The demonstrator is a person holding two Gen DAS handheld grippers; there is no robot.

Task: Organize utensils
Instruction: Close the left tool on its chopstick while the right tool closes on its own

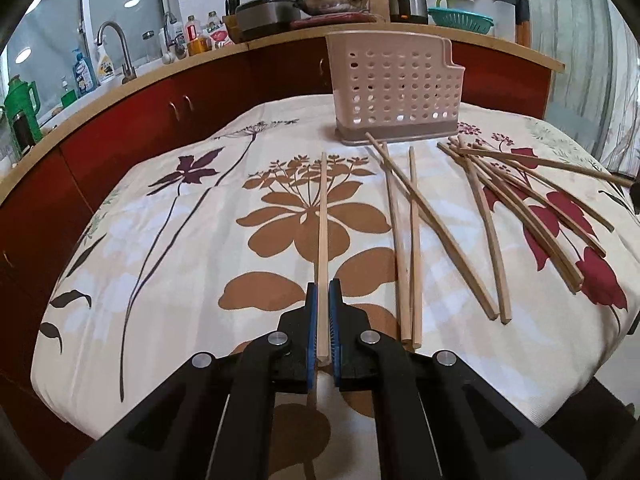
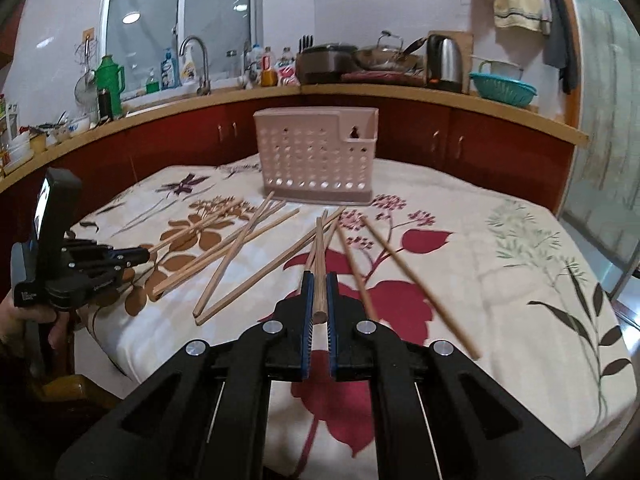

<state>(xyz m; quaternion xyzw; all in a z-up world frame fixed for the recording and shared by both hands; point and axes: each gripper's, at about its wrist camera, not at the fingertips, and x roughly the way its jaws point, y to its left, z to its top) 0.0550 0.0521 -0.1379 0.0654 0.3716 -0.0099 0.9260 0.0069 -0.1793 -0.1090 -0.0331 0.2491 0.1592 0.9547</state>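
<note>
My left gripper (image 1: 323, 286) is shut on a pale wooden chopstick (image 1: 323, 216) that points ahead toward the pink perforated utensil holder (image 1: 394, 88). My right gripper (image 2: 319, 280) is shut on another chopstick (image 2: 319, 264), its thick end between the blue pads, pointing toward the holder (image 2: 316, 156). Several loose chopsticks (image 1: 480, 216) lie spread on the floral tablecloth, also in the right wrist view (image 2: 240, 248). The left gripper also shows at the left of the right wrist view (image 2: 140, 256).
The floral tablecloth (image 1: 180, 280) covers the table. Behind it runs a red cabinet with a wooden counter (image 2: 400, 92) holding a sink tap (image 2: 200, 60), bottles, pots, a kettle (image 2: 444, 60) and a teal basket (image 2: 502, 88).
</note>
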